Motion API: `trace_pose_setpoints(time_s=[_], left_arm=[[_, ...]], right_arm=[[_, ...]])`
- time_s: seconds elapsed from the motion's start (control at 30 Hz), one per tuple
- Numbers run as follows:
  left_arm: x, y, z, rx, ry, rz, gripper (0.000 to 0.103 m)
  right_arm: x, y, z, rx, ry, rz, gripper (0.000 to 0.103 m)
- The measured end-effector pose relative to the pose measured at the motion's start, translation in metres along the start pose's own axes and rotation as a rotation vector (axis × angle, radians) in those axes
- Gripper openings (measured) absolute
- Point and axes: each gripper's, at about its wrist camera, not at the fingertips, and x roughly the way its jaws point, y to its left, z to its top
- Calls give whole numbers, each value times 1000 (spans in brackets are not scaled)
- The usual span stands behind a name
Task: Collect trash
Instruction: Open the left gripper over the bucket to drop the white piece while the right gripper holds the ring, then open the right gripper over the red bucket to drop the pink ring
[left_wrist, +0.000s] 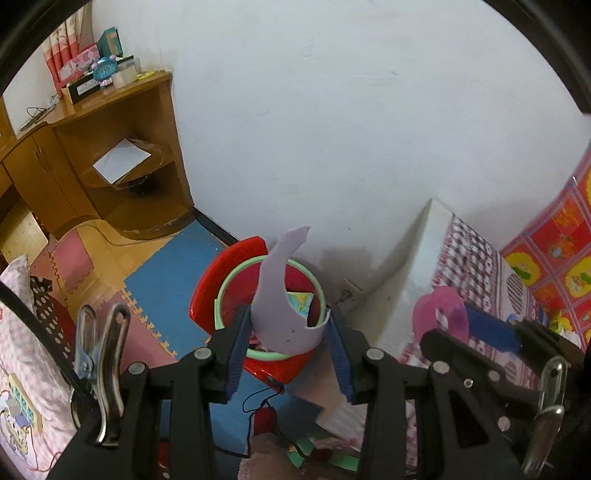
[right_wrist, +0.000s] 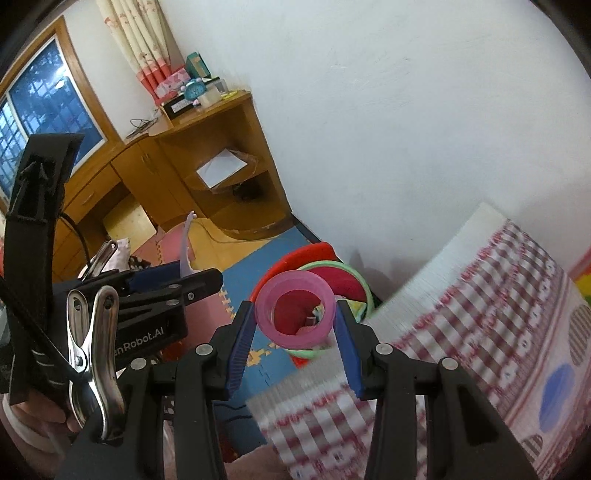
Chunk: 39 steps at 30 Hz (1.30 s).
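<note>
A curved lavender foam scrap stands between the blue pads of my left gripper, which is shut on it. Just beyond and below it sits a red bin with a green rim, holding some coloured paper. A pink ring is clamped between the pads of my right gripper, with the same bin right behind it. The right wrist view also shows the left gripper at the left, with the scrap edge-on. In the left wrist view the right gripper carries the ring at the right.
The bin stands on blue foam floor mats against a white wall. A mattress with a red checked sheet rises to the right. A wooden cabinet stands at the back left. A black cable and paper scraps lie on the floor.
</note>
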Motion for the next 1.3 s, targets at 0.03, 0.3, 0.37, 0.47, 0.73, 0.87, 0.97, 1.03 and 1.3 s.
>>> trace_pose_setpoints(time_s=[0.03, 0.3, 0.37, 0.47, 0.73, 0.87, 0.97, 1.03, 1.3], left_arm=[[4, 5, 2, -1, 1, -4, 42], [60, 44, 23, 4, 55, -34, 42], [76, 49, 25, 0, 69, -46, 42], [102, 59, 27, -5, 95, -73, 42], [173, 79, 18, -51, 149, -135, 42], [202, 84, 12, -84, 172, -156, 42], [224, 86, 7, -108, 206, -181, 42], [236, 86, 3, -108, 223, -188, 42], [268, 86, -3, -108, 287, -199, 42]], right_arm=[[8, 2, 4, 1, 7, -2, 44], [72, 8, 30, 17, 71, -24, 44], [91, 8, 36, 16, 92, -33, 44], [116, 6, 41, 21, 125, -47, 44], [171, -5, 45, 17, 217, -79, 44], [188, -8, 46, 0, 248, -92, 44], [198, -11, 45, -4, 266, -100, 44], [205, -13, 45, -9, 277, -106, 44], [214, -16, 45, -3, 296, -115, 44]])
